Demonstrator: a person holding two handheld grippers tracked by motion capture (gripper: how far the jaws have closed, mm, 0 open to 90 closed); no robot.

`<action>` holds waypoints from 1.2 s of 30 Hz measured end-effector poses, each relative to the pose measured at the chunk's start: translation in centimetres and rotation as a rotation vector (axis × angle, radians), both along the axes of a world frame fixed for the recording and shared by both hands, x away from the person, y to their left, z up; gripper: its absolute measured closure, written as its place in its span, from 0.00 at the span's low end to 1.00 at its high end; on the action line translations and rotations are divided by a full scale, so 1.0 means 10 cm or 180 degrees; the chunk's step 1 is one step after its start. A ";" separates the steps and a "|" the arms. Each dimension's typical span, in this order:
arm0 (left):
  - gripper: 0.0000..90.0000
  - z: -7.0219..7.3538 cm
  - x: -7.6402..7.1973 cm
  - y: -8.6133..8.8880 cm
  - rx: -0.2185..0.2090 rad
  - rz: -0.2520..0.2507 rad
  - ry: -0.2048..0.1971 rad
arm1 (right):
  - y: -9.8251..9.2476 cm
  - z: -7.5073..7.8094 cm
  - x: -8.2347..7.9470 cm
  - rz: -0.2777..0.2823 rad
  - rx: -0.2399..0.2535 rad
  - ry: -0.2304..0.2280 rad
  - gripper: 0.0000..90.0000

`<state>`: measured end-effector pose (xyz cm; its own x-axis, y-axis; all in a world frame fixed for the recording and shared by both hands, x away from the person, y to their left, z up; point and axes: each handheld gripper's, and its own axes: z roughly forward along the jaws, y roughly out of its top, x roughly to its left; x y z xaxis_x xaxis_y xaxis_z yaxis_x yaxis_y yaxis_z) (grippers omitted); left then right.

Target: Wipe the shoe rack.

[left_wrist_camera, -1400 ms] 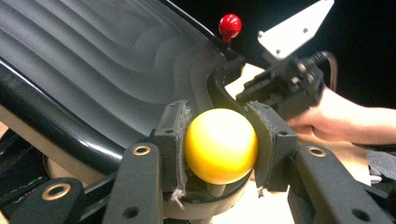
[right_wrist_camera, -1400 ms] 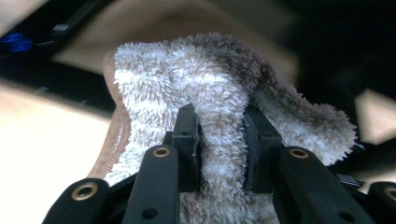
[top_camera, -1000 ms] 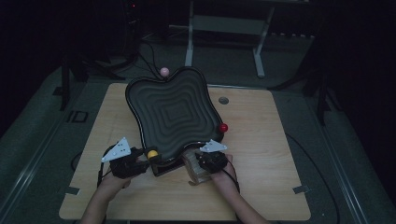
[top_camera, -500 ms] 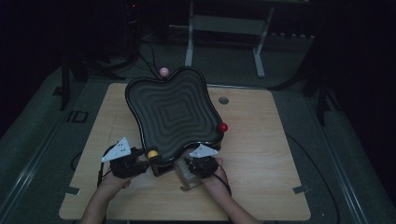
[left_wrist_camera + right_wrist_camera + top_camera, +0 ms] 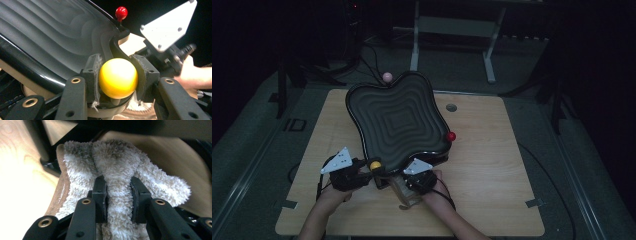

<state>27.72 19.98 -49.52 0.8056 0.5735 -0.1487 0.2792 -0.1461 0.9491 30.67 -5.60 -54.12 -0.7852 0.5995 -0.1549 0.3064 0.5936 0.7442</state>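
Left gripper (image 5: 117, 78) clamps the yellow ball (image 5: 118, 78) at the tray's (image 5: 402, 120) 6 o'clock rim (red ball (image 5: 452, 136) at 3 o'clock); right gripper (image 5: 118, 200) pinches a fluffy cloth (image 5: 117, 167).

The cloth (image 5: 120, 195) ran off the bottom of the right gripper view, so where it ended below the right gripper (image 5: 118, 195) was anyone's guess. Same deal in the left gripper view: the tray (image 5: 50, 32) got cropped at the top and left, and the ball (image 5: 118, 78) between the pads hid its own stem. From the high view, the cloth under the right gripper (image 5: 422, 181) was too dark and small to make out.
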 end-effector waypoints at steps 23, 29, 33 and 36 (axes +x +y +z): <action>0.66 0.00 0.01 0.01 -0.0020 -0.0027 0.0009 | -0.10 -0.02 0.14 -0.0439 -0.0073 -0.0170 0.76; 0.66 0.00 0.01 0.00 -0.0017 -0.0019 0.0008 | -0.61 -0.02 0.36 -0.0879 -0.0060 -0.0147 0.77; 0.66 -0.01 0.01 0.00 -0.0029 -0.0031 0.0011 | -0.67 -0.02 0.37 -0.0898 0.0000 -0.0111 0.77; 0.66 -0.01 0.01 0.00 -0.0035 -0.0033 0.0012 | -0.57 -0.03 0.33 -0.0785 0.0083 -0.0055 0.77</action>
